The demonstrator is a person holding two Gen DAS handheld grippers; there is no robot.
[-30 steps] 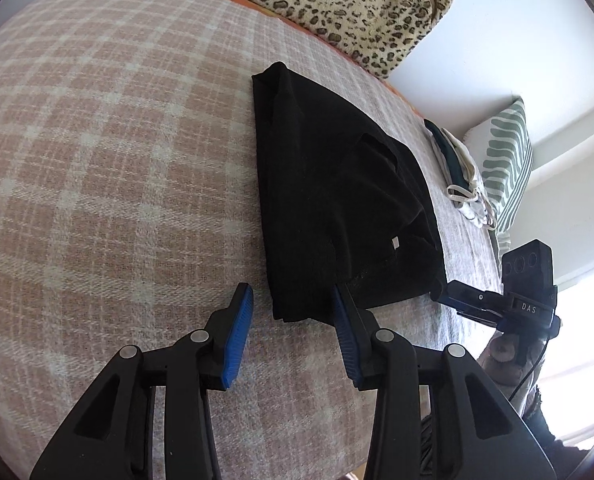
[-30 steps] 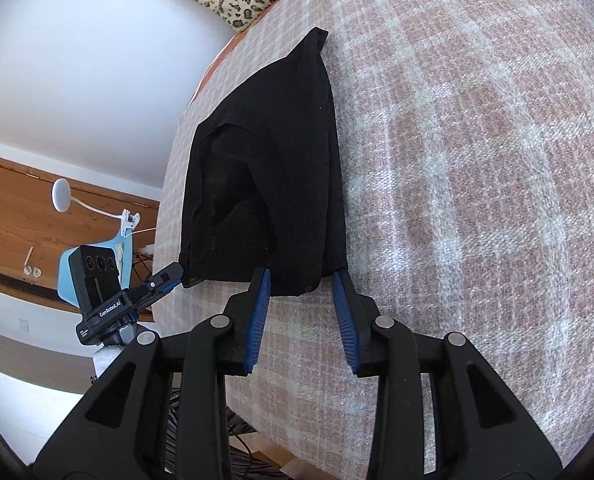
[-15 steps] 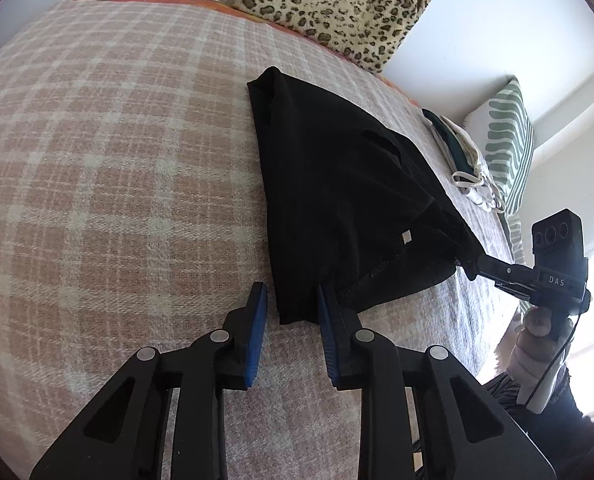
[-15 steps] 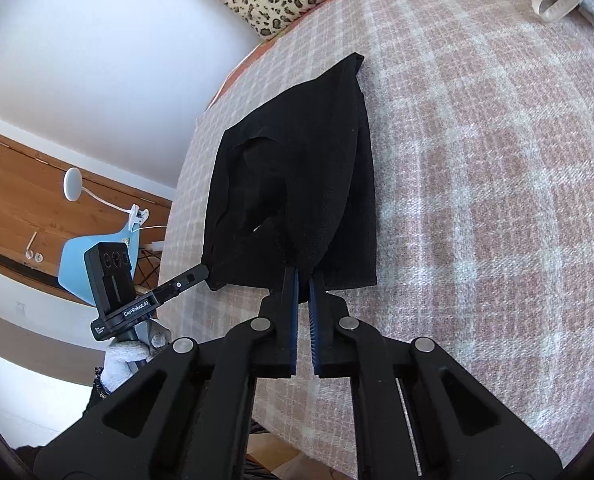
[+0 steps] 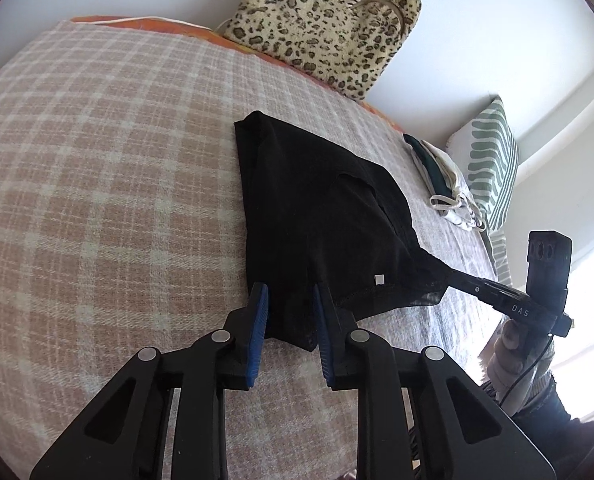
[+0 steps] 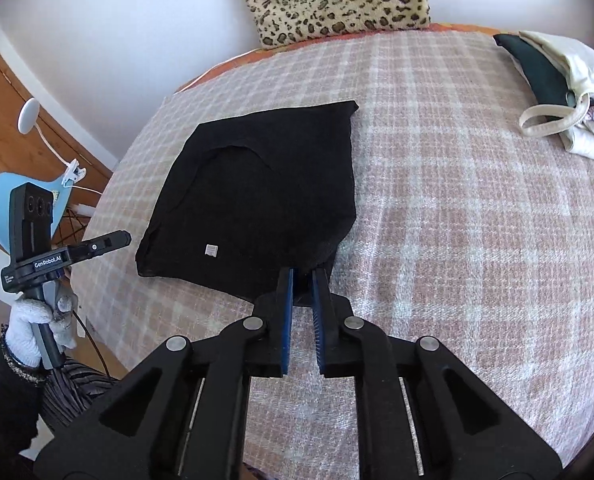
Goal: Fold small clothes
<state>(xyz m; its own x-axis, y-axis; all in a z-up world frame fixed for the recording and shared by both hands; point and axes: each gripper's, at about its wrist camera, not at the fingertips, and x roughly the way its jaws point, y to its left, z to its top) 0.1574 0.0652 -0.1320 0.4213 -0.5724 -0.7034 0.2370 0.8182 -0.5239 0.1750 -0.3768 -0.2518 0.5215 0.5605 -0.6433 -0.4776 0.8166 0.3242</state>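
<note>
Black garment (image 5: 321, 216): laid on the plaid bed cover (image 5: 109, 184), partly folded, a small white tag seen near its near hem; the near edge is raised off the cover at two corners.

Left gripper (image 5: 289, 300): the blue-padded fingers (image 5: 259, 312) are set narrowly apart, and the near left corner of the black garment is seen between them. The gap has just been narrowing. The cloth is gathered and lifted at that corner, and is taken to be gripped.

Right gripper (image 6: 301, 280): the fingers (image 6: 285, 296) are nearly closed, with a narrow gap that has just widened slightly; the near right corner of the garment is bunched between the tips and pulled up from the cover. In the left wrist view the same gripper (image 5: 449, 276) is seen with cloth drawn to a point at its tip.

Hand in a white glove (image 6: 29, 320): seen on the handle of the left gripper in the right wrist view.

Leopard-print bag (image 5: 329, 20): stood against the white wall at the far edge of the bed.

Pile of folded clothes (image 6: 561, 84): dark green and cream pieces, well apart from the black garment, at the bed's far right.

Green-and-white striped pillow (image 5: 493, 164): just beyond the pile.
</note>
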